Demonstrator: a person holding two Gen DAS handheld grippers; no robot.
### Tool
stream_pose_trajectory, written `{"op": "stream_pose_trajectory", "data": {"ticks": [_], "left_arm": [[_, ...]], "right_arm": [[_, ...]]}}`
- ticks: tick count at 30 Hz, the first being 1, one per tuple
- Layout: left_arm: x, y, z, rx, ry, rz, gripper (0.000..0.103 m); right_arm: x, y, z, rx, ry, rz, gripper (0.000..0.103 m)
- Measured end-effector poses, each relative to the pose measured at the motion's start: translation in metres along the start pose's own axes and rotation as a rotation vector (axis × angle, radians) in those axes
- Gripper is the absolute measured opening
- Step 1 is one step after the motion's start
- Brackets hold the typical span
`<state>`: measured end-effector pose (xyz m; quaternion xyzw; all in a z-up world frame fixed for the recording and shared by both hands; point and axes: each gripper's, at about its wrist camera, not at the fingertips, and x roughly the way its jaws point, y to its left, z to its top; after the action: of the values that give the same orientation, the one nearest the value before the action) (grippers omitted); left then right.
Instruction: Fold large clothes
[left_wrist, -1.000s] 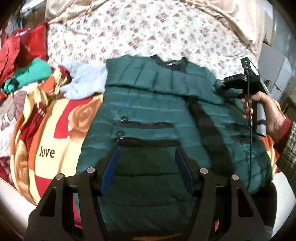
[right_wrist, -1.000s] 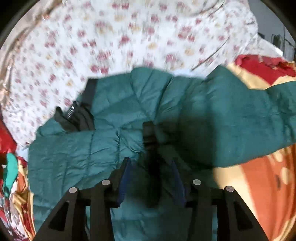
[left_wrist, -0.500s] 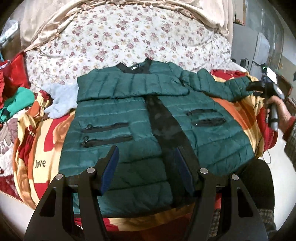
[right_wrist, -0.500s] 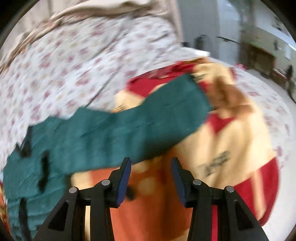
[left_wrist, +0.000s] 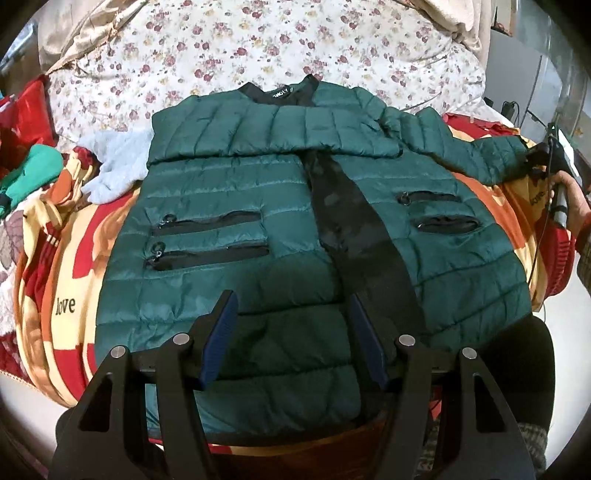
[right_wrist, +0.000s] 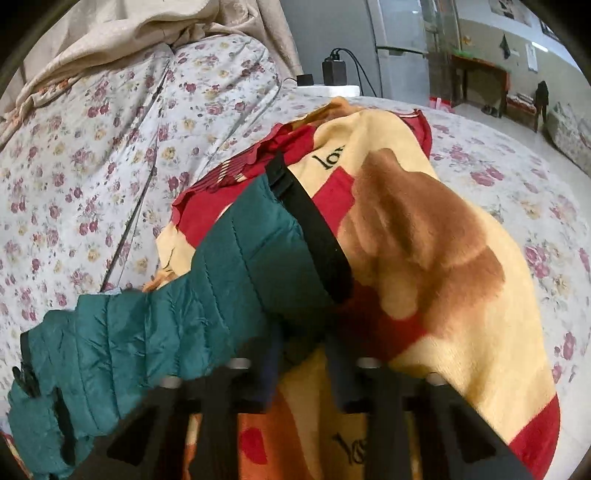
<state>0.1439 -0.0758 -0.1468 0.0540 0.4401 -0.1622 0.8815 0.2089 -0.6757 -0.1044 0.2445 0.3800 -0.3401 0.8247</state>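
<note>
A dark green quilted jacket (left_wrist: 258, 229) lies front up on a red and cream blanket (left_wrist: 55, 258), collar away from me. Its left sleeve is folded across the chest. Its right sleeve (right_wrist: 207, 280) stretches out to the right, black cuff at the end. My left gripper (left_wrist: 291, 332) hovers open and empty above the jacket's hem. My right gripper (right_wrist: 303, 369) is open, its fingers on either side of the sleeve's lower edge near the cuff. The right gripper also shows in the left wrist view (left_wrist: 546, 158), held at the sleeve's end.
A floral bedsheet (left_wrist: 258, 44) covers the bed behind the jacket. A pale blue garment (left_wrist: 114, 166) and a red and green pile (left_wrist: 26, 147) lie to the left. Chargers and cables (right_wrist: 332, 70) sit past the bed; the floor is to the right.
The left gripper pulled back and up, so the whole jacket shows. The right gripper moved out along the right sleeve from the chest to the cuff.
</note>
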Motion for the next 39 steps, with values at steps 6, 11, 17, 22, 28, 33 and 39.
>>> {"op": "stream_pose_trajectory", "data": {"ticks": [6,11,17,22,28,33,39], "left_arm": [[-0.003,0.0,-0.003,0.005,-0.007,-0.007,0.063],[-0.01,0.005,-0.003,-0.019,-0.029,-0.015,0.063],[-0.021,0.026,-0.002,-0.068,-0.07,0.008,0.063],[-0.027,0.058,0.0,-0.142,-0.1,0.046,0.063],[-0.028,0.102,0.001,-0.254,-0.105,0.086,0.063],[-0.032,0.123,0.008,-0.295,-0.116,0.071,0.063],[-0.027,0.129,0.044,-0.291,-0.113,-0.006,0.063]], "right_arm": [[-0.039,0.021,0.004,-0.056,-0.058,0.049,0.007],[-0.088,0.081,-0.002,-0.161,-0.091,0.199,0.006],[-0.132,0.189,-0.048,-0.343,-0.058,0.429,0.006],[-0.143,0.291,-0.121,-0.511,0.053,0.609,0.006],[-0.127,0.387,-0.211,-0.66,0.206,0.724,0.006],[-0.081,0.413,-0.254,-0.63,0.42,0.756,0.035],[-0.098,0.374,-0.239,-0.528,0.343,0.804,0.06]]}}
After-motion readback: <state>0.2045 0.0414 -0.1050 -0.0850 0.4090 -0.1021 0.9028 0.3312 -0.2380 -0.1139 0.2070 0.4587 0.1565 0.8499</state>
